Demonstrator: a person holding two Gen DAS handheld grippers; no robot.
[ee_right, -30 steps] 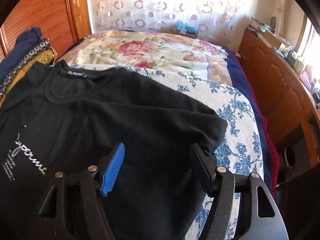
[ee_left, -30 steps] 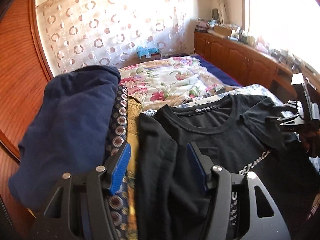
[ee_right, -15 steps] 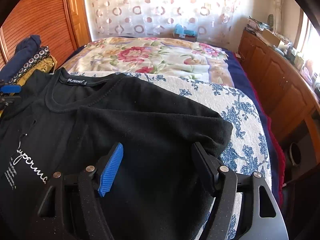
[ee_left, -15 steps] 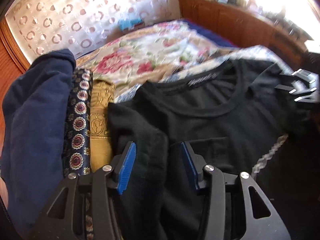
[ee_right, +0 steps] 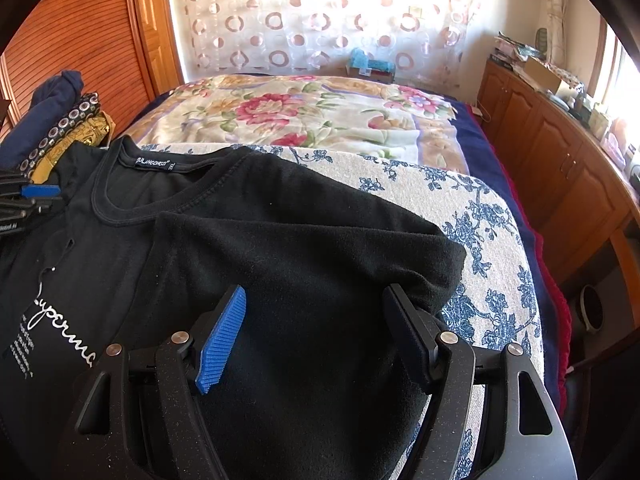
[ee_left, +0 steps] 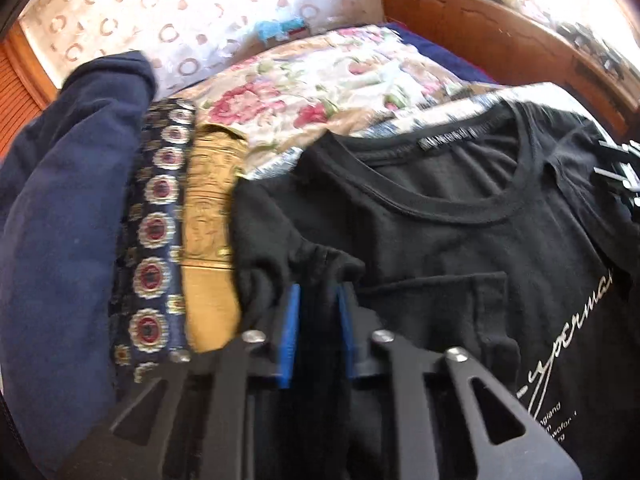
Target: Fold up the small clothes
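Black cotton fills the left wrist view: the black T-shirt point(ee_left: 460, 248) lies on the bed beside a pile of folded clothes point(ee_left: 80, 216), and the left gripper point(ee_left: 316, 292) has just closed, pinching its bunched sleeve. From the right wrist view, the right gripper point(ee_right: 316, 300) stands wide open over the other sleeve, on the blue-flowered cover point(ee_right: 472, 216).
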